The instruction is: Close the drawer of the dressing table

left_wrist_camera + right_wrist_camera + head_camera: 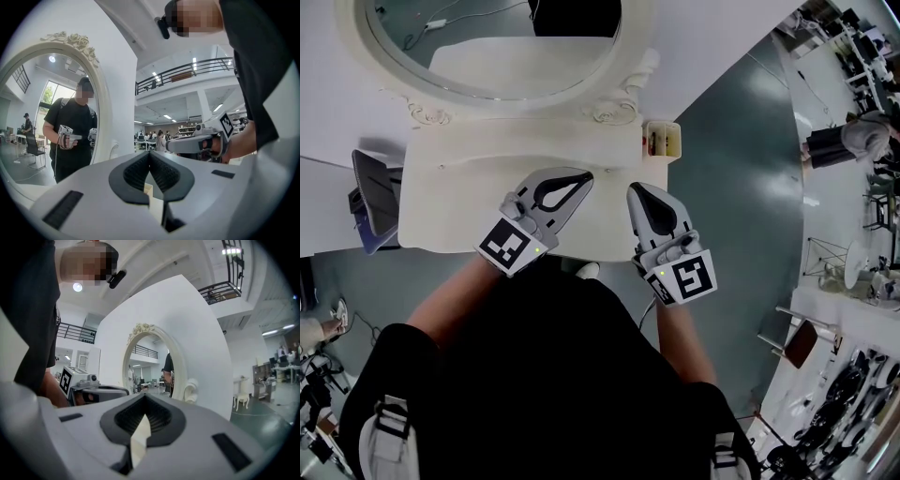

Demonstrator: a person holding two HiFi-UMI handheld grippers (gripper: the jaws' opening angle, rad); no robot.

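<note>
The white dressing table (469, 202) with its oval mirror (487, 56) stands right in front of me. No drawer front shows in any view; the table's front is hidden under the top and my body. My left gripper (586, 176) and right gripper (635, 190) hover side by side over the table top's near edge, both level and pointing at the mirror. Each is shut with nothing between its jaws. The left gripper view (150, 152) shows the mirror (47, 117) and the right gripper (197, 143) beside it. In the right gripper view (144, 395) the left gripper (93, 392) shows.
A small cream open-top box (662, 139) with reddish items sits at the table's right end. A dark chair-like thing (375, 197) stands left of the table. Grey floor (741, 187) lies to the right, with office furniture beyond and a white chair (242, 399).
</note>
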